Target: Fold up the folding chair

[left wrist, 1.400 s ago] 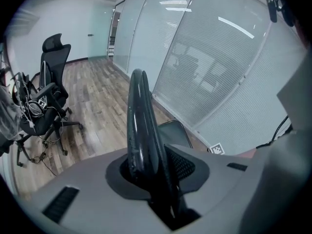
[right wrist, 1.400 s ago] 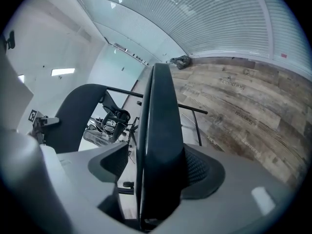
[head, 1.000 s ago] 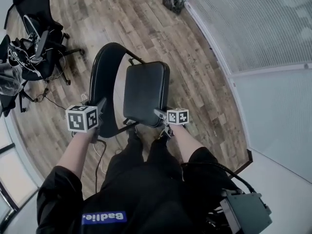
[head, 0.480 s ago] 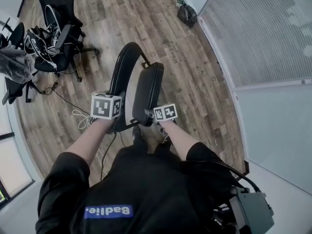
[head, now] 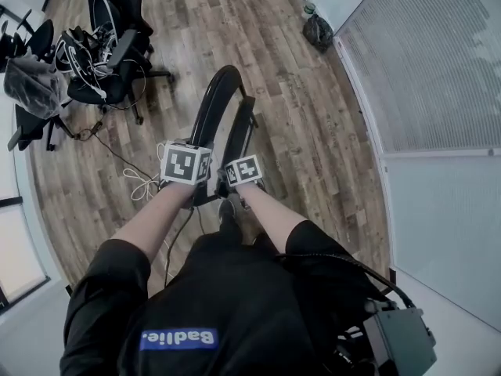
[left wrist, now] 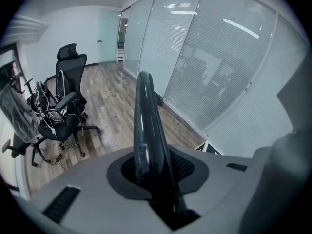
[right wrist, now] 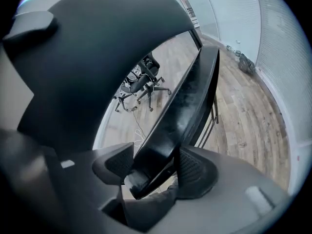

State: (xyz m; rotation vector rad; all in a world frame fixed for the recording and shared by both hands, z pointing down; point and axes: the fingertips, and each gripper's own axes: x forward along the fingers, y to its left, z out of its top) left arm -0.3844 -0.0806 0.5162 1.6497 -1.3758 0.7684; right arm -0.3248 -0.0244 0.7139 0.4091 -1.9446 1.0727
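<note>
Left gripper view: the left gripper [left wrist: 156, 178] holds the chair back [left wrist: 145, 123] between narrow jaws; the right gripper [right wrist: 155, 172] clamps the seat [right wrist: 189, 104] edge, jaws wider.

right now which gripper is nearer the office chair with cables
Left. The left gripper, shut on the backrest, sits toward the office chair; the right gripper, on the seat, is beyond it.

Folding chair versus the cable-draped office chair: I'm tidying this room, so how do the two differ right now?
The folding chair is folded nearly flat; the office chair has its seat out. The left hand-held gripper and right hand-held gripper clamp the folding chair; the office chair stands free on a wheeled base, draped with cables. Both are black.
</note>
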